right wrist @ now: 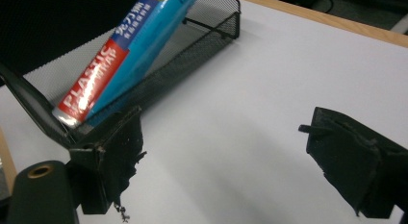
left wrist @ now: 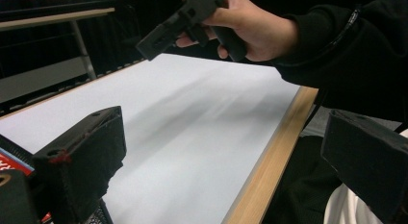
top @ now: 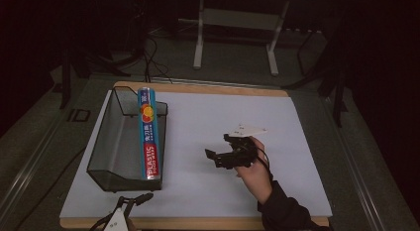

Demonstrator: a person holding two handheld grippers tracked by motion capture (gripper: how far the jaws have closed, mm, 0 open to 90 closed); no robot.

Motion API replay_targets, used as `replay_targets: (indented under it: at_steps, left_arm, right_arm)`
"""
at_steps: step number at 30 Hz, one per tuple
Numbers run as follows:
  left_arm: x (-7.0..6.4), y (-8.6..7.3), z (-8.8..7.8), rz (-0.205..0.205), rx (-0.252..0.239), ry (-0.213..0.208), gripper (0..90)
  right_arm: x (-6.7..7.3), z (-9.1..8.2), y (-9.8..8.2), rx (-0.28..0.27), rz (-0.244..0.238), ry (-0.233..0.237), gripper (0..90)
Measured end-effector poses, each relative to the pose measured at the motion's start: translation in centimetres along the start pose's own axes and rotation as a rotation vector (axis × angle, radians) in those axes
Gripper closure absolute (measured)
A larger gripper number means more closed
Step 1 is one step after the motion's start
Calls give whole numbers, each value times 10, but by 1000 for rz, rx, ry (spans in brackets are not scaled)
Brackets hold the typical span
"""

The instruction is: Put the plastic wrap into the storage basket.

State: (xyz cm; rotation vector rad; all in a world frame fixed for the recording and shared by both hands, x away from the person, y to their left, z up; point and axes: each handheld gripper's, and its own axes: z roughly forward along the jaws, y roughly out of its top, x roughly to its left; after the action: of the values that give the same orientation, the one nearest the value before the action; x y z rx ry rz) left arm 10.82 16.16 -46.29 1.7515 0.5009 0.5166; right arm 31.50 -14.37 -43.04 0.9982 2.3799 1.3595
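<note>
A black mesh tray (top: 106,137) stands at the left of the white table top. A long blue and red plastic-wrap box (top: 147,134) leans along the tray's right wall, with its red end toward the front. In the right gripper view the box (right wrist: 130,46) slants across the tray (right wrist: 192,46) just beyond the jaws. A hand holds my right gripper (top: 218,145) at the table's middle, to the right of the tray; it is open with nothing in it (right wrist: 223,123). My left gripper (top: 134,199) sits at the front edge below the tray, open and holding nothing (left wrist: 221,132).
A white sheet (top: 223,117) covers the wooden table, whose edge (left wrist: 269,166) runs along the front. The other hand (left wrist: 250,27) and a dark sleeve hang over the table in the left gripper view. A metal table frame (top: 237,18) and floor cables lie beyond the far edge.
</note>
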Motion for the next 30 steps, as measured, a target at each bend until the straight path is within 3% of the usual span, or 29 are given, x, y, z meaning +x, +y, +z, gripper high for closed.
replay_targets:
  at_steps: [15,23,30]
  left_arm:
    - [0,0,1,-1,6,-1,25]
    - [0,0,2,2,10,-4,25]
    - [0,0,2,0,9,-1,25]
  right_arm:
    - [-11,-39,-34,4,1,-13,124]
    - [-16,-59,-51,-21,-7,-45,124]
    - [-22,-72,-64,-12,6,-71,125]
